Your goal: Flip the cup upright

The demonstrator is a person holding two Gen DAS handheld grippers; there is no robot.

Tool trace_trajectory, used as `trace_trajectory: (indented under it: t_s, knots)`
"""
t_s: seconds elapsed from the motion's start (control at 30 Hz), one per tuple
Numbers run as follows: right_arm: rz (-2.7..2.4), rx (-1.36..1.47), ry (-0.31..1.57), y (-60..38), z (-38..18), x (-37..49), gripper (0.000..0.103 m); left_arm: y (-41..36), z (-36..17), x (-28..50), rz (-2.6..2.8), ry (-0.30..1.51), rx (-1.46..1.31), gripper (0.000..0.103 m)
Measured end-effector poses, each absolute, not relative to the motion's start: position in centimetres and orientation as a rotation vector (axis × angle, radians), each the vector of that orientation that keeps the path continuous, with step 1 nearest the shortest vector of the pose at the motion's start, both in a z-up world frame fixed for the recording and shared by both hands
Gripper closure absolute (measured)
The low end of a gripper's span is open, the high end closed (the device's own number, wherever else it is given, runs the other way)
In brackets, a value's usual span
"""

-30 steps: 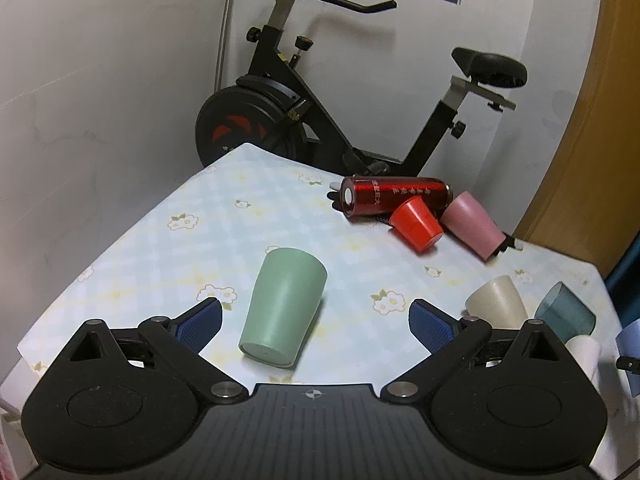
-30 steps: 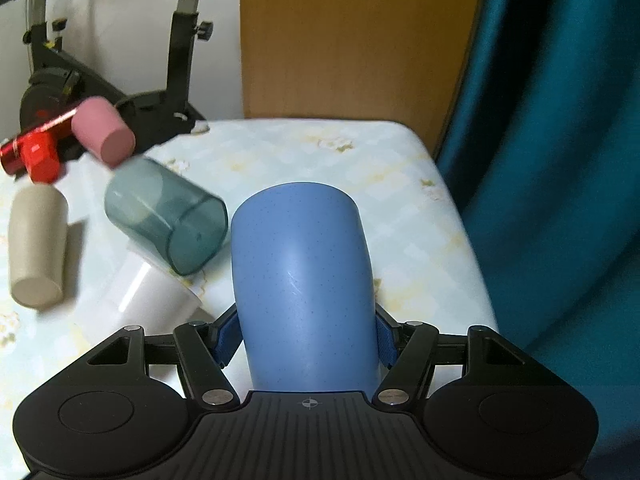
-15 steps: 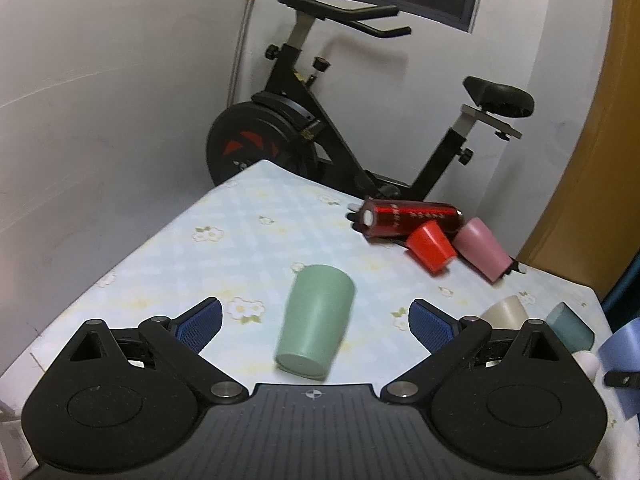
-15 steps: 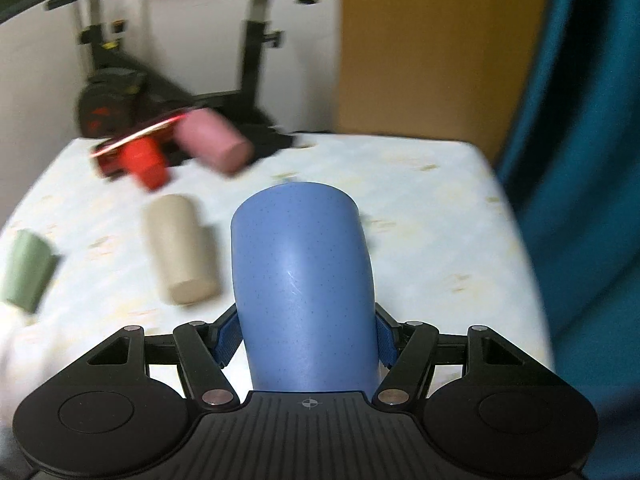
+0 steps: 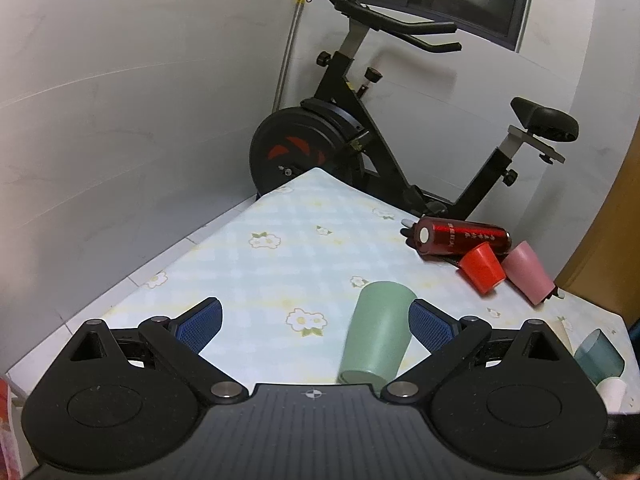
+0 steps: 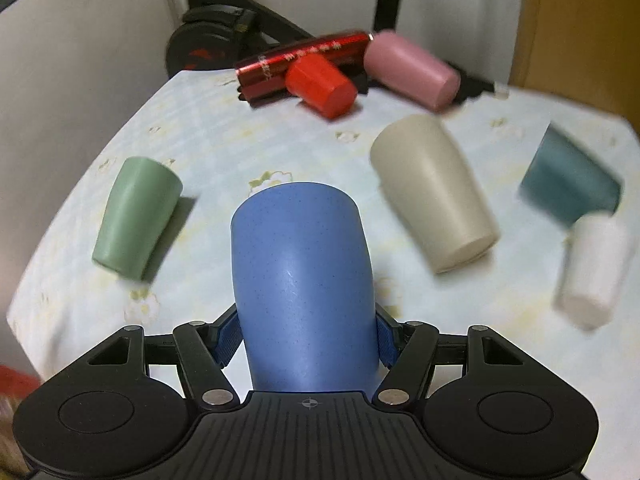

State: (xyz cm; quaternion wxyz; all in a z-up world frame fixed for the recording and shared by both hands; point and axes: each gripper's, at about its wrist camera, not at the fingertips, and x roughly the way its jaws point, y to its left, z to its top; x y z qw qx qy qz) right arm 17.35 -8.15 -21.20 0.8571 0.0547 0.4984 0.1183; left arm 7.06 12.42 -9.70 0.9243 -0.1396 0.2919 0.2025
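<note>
I had swung my right gripper [image 6: 308,340] left since the earlier frame; it clamped the blue cup [image 6: 304,280] above the table [image 6: 224,148]. My left gripper [image 5: 316,320] hung open beside the green cup [image 5: 378,336].

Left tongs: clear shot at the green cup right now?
Probably yes. The left tongs are open and empty, and the green cup lies on its side by the right pad, nothing between them. It sits off-center, so they would need shifting right.
</note>
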Motion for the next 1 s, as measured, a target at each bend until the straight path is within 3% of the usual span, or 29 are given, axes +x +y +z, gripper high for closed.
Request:
trace_trajectory:
  t_s: [0.6, 0.83, 1.0]
  knots:
    - [0.266, 0.125, 1.074, -5.5, -24.3, 18.6, 0.040, 12.0, -10.2, 6.9, 0.395, 0.612, -0.261, 0.002]
    - [0.302, 0.091, 1.060, -6.0, -23.5, 18.4, 0.024, 11.7, -10.1, 7.2, 0.373, 0.620, -0.259, 0.002]
    - [0.359, 0.083, 0.984, -7.3, -21.7, 17.4, 0.024, 11.0, -10.2, 7.4, 0.356, 0.624, -0.256, 0.002]
